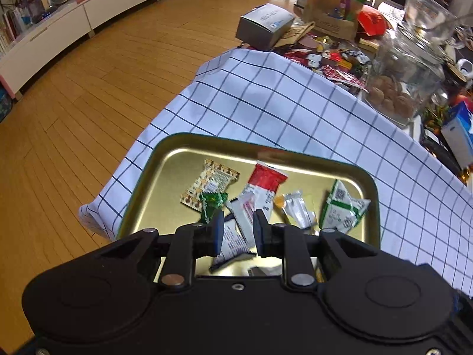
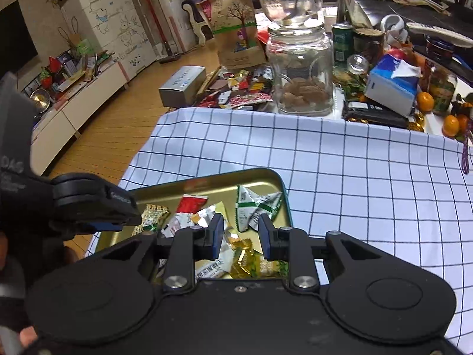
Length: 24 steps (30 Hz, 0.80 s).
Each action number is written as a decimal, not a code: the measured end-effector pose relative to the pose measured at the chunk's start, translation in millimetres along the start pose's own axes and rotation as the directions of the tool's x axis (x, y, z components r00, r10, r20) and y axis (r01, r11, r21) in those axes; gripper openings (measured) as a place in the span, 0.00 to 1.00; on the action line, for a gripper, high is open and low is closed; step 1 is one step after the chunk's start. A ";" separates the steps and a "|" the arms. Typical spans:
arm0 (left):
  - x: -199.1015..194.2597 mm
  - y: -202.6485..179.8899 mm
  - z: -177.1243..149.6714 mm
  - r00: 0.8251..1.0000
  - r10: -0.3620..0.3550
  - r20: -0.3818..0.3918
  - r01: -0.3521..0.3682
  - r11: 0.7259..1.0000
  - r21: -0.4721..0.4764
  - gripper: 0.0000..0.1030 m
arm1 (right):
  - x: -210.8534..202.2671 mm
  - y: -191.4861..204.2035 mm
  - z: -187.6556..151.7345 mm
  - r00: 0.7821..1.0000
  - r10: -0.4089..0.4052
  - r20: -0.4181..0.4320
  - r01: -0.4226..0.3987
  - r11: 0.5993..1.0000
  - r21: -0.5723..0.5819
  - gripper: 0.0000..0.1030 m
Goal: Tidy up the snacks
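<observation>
A gold metal tray (image 1: 174,171) (image 2: 165,195) lies on a blue-checked white cloth (image 1: 266,112). Several snack packets lie loose in it: a brown patterned one (image 1: 210,183), a red-and-white one (image 1: 264,183) (image 2: 190,204) and a green-and-white one (image 1: 343,210) (image 2: 254,207). My left gripper (image 1: 238,227) hovers over the tray's near side, jaws apart, with a white packet (image 1: 232,242) lying below the gap. My right gripper (image 2: 239,233) hangs open over the tray's right part, above yellow packets (image 2: 245,260). In the right wrist view the left gripper (image 2: 97,207) shows at the left, over the tray.
Beyond the cloth stand a glass jar of cookies (image 1: 405,80) (image 2: 301,68), a heap of wrappers (image 2: 239,88), a grey box (image 1: 264,26) (image 2: 183,84), a paper bag (image 2: 233,26), a tissue box (image 2: 390,82) and oranges (image 2: 450,125). The table's left edge drops to wooden floor (image 1: 103,88).
</observation>
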<state>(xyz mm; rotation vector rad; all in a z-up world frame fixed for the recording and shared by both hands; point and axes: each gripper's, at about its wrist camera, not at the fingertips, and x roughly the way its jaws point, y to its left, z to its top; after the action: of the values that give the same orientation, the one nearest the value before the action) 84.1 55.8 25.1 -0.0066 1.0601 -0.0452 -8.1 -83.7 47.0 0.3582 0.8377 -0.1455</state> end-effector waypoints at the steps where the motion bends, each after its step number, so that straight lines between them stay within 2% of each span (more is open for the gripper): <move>1: -1.0 -1.5 -5.3 1.000 -0.003 0.001 0.003 1.000 0.007 0.30 | -0.8 -2.4 -2.3 1.000 -0.008 -0.003 0.008 1.000 0.001 0.27; 11: -8.6 -16.6 -45.6 1.000 0.020 0.022 -0.022 0.997 0.079 0.30 | -8.9 -25.9 -20.7 0.996 -0.085 -0.001 0.085 0.996 -0.022 0.27; 24: -11.2 -26.2 -59.9 0.999 0.013 0.039 -0.018 0.992 0.126 0.30 | -14.0 -47.1 -31.2 0.993 -0.115 -0.001 0.115 0.993 -0.017 0.29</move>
<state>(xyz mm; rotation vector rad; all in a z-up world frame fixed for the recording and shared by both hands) 25.4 31.1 6.3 0.1154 1.0173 -0.0979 -51.7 -116.3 26.4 0.2944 0.8616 -0.2455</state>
